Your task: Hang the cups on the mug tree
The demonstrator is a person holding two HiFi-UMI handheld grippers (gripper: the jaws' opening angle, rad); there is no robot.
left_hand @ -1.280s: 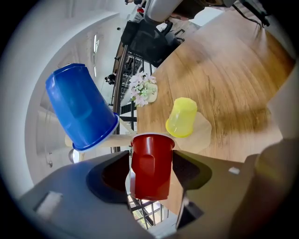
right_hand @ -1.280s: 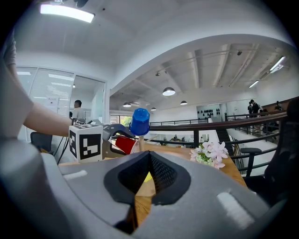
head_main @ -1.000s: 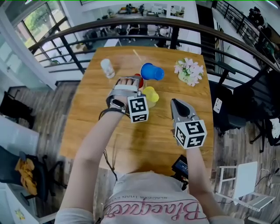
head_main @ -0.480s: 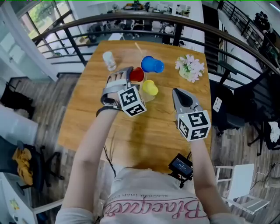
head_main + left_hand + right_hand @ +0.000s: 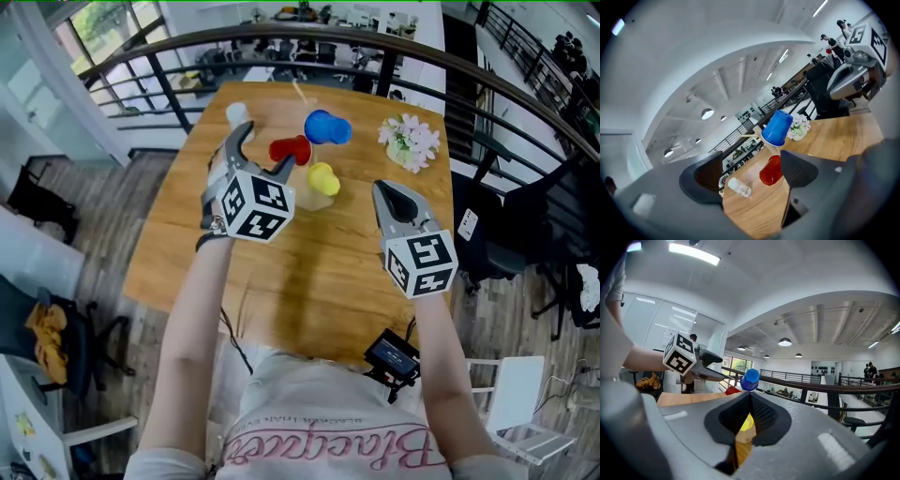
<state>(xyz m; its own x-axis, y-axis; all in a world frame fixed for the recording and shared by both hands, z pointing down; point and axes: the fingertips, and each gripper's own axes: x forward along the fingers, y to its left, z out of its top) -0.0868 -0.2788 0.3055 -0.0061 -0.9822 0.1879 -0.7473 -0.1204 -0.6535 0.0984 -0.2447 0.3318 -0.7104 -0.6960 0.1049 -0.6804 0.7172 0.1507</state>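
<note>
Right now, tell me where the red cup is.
In the head view the red cup is left of centre over the far half of the table, just left of the blue cup and the yellow cup, just ahead of the open left gripper.

The wooden worktop (image 5: 319, 272) in front of me carried three things, all toward its far end. A small clear bottle (image 5: 237, 114) sat near the far left corner, the pale mug tree (image 5: 312, 199) stood about midway across, and a pot of pink and white flowers (image 5: 408, 142) stood near the right edge, well apart from the bottle.
</note>
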